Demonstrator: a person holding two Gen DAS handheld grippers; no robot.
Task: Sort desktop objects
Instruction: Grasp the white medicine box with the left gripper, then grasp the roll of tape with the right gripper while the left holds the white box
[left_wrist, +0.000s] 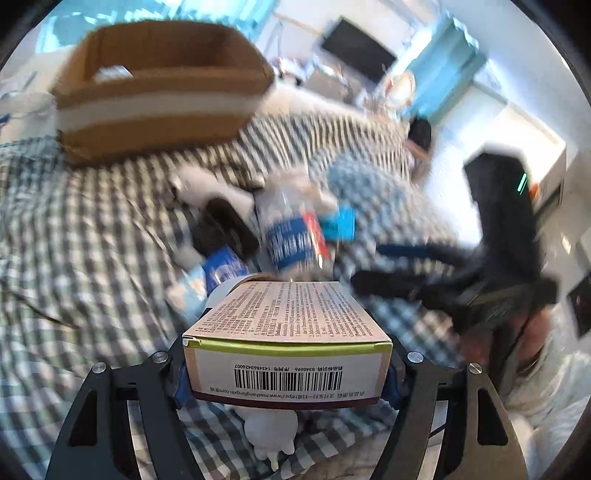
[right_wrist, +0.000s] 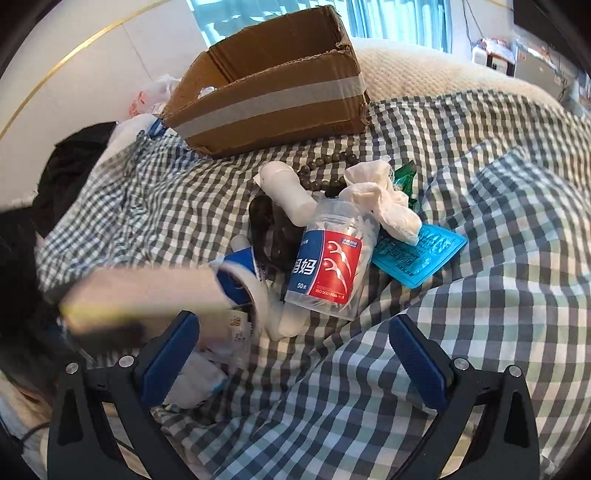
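Left wrist view: the left tool (left_wrist: 288, 373) clamps a small carton (left_wrist: 291, 332) by its sides, lifted above the checked bedspread (left_wrist: 92, 240). Its end face carries a barcode and the address www.mashangfangxin.com; its top is dense small print, unreadable. Beyond lies a heap: a clear floss-pick jar (right_wrist: 328, 262) with a red-and-blue label marked "50", a teal blister pack (right_wrist: 421, 254), crumpled tissue (right_wrist: 380, 199) and dark beads (right_wrist: 325, 170). The open cardboard box (right_wrist: 273, 85) stands at the bedspread's far edge. The right tool (right_wrist: 295, 354) gapes wide and empty over bare cloth beside the heap.
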